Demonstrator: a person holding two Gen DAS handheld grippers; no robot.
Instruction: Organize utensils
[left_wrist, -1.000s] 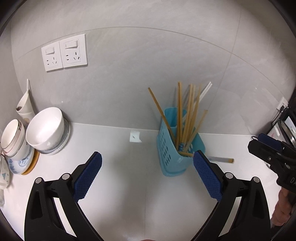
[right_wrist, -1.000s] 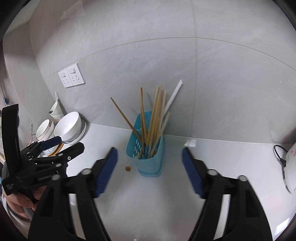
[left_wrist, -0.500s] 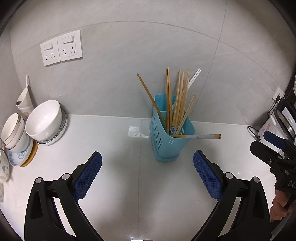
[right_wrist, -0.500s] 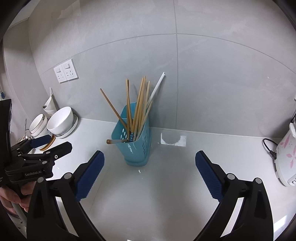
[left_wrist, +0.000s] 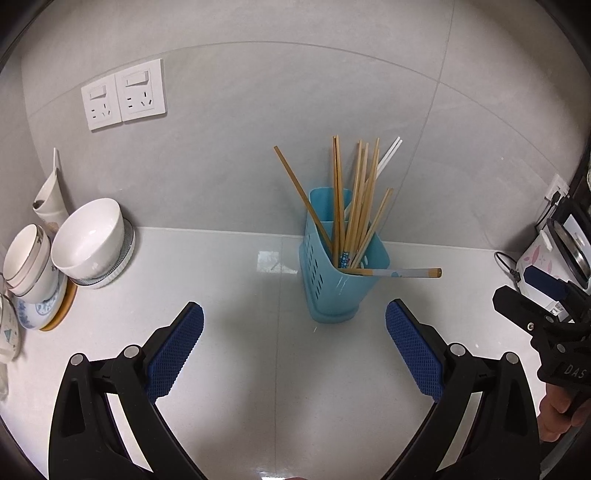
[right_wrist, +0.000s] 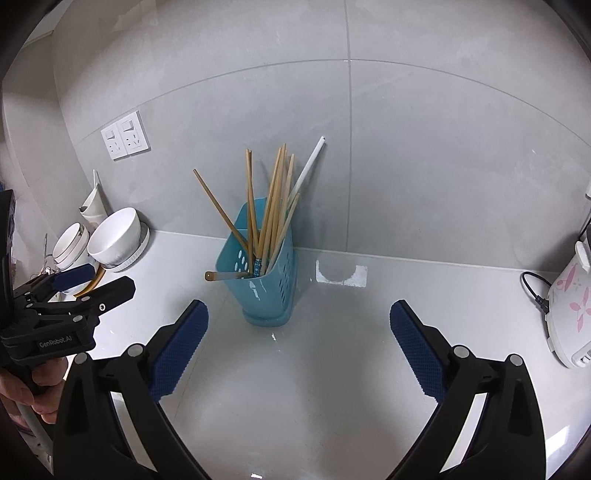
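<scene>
Here the blue utensil holder (right_wrist: 266, 273) is standing on the desk (right_wrist: 332, 369) ahead of and between the right gripper (right_wrist: 298, 328) fingers, which have spread wide since a second ago and are holding nothing; one chopstick (left_wrist: 400, 273) is lying level across its rim. Release looks complete. The left gripper (left_wrist: 294, 332) fingers are also standing wide, empty. Readable writing: "GenRobot.AI", "DAS".

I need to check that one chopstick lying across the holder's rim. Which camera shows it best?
The left wrist view: the chopstick lying across the rim shows nearly side-on, sticking out past the blue holder, patterned shaft and brown tip visible. The right wrist view shows it foreshortened, mainly the brown tip.
</scene>
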